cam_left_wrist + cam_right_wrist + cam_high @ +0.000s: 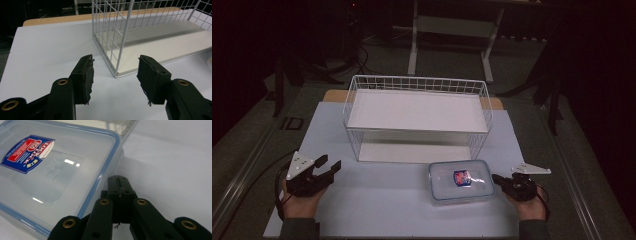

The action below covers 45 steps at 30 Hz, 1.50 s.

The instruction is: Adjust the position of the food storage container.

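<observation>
Nearest the person, the right hand-held gripper (498,178) sits at about 4 o'clock on the desk (377,200), jaws pressed together, tips touching or just beside the right edge of the clear plastic container (460,182). In the right gripper view the closed tips (118,181) lie low against the side wall, under the blue-trimmed lid rim; I cannot tell whether they actually pinch anything. They look shut on nothing.

The container lies flat with its lid on and the red-blue label (462,177) up, just in front of the wire basket (417,117), toward its right end.

The left hand-held gripper (328,166) is at about 8 o'clock, jaws spread wide, empty, well apart from the container. In the left gripper view its tips (115,75) point at the basket's near corner (115,73).

Risks, as judgement:
- Closed tips pushing on the wall would slide the light box to 9 o'clock rather than grip it; nothing braces the far side.
- A slick lid rim and smooth wall make a pinch on the edge likely to slip or tilt the box.
- Lifting by one edge could swing the box into the basket's front wire.
- The left gripper, if driven forward, could snag in the mesh.

The basket sits at 12 o'clock, its white shelf (417,110) bare.
</observation>
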Available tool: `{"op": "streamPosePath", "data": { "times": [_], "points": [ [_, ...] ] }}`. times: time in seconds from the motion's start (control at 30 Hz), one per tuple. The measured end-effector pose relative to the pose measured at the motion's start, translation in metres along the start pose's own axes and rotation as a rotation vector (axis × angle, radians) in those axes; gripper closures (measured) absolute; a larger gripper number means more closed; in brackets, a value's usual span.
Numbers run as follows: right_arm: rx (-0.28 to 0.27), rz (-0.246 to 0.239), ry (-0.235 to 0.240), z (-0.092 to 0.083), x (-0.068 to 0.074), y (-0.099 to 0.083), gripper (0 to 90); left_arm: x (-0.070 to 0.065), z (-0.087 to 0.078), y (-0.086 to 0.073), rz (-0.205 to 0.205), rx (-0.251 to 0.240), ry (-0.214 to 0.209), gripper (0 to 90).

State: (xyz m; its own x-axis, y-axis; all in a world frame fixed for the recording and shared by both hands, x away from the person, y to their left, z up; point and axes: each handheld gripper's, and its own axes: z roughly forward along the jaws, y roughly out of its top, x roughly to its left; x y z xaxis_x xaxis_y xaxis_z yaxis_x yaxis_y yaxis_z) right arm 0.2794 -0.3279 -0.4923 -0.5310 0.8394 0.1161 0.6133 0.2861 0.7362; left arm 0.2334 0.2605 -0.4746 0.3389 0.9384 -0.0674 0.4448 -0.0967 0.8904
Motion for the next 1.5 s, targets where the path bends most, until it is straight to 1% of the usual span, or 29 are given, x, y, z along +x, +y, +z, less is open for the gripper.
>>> {"op": "streamPosePath", "data": {
  "times": [0.27, 0.37, 0.57, 0.7, 0.87, 0.9, 0.93, 1.0, 1.27, 1.5],
  "points": [
    [0.018, -0.072, 0.046, 0.007, 0.023, 0.005, 90.0, -0.002, 0.0, 0.0, 0.006, 0.004, -0.011, 46.2],
    [0.017, -0.087, 0.061, 0.009, 0.029, 0.007, 90.0, -0.003, 0.001, 0.001, 0.005, 0.003, -0.015, 46.2],
    [0.014, -0.101, 0.097, 0.014, 0.039, 0.009, 90.0, -0.006, 0.002, 0.001, 0.015, 0.009, -0.026, 46.2],
    [0.016, -0.125, 0.121, 0.019, 0.05, 0.013, 90.0, -0.008, 0.003, 0.002, 0.023, 0.015, -0.036, 46.2],
    [0.015, -0.16, 0.14, 0.026, 0.065, 0.018, 90.0, -0.011, 0.004, 0.002, 0.03, 0.016, -0.046, 46.2],
    [0.015, -0.16, 0.14, 0.026, 0.065, 0.018, 90.0, -0.011, 0.004, 0.002, 0.03, 0.016, -0.046, 46.2],
    [0.013, -0.166, 0.149, 0.029, 0.069, 0.02, 90.0, -0.012, 0.004, 0.002, 0.034, 0.019, -0.051, 46.2],
    [0.012, -0.168, 0.155, 0.031, 0.071, 0.021, 90.0, -0.014, 0.005, 0.002, 0.039, 0.02, -0.055, 46.2],
    [0.009, -0.174, 0.176, 0.037, 0.08, 0.023, 90.0, -0.02, 0.008, 0.004, 0.053, 0.026, -0.078, 46.2],
    [0.003, -0.191, 0.183, 0.042, 0.089, 0.025, 90.0, -0.024, 0.01, 0.004, 0.068, 0.035, -0.092, 46.2]
  ]
}}
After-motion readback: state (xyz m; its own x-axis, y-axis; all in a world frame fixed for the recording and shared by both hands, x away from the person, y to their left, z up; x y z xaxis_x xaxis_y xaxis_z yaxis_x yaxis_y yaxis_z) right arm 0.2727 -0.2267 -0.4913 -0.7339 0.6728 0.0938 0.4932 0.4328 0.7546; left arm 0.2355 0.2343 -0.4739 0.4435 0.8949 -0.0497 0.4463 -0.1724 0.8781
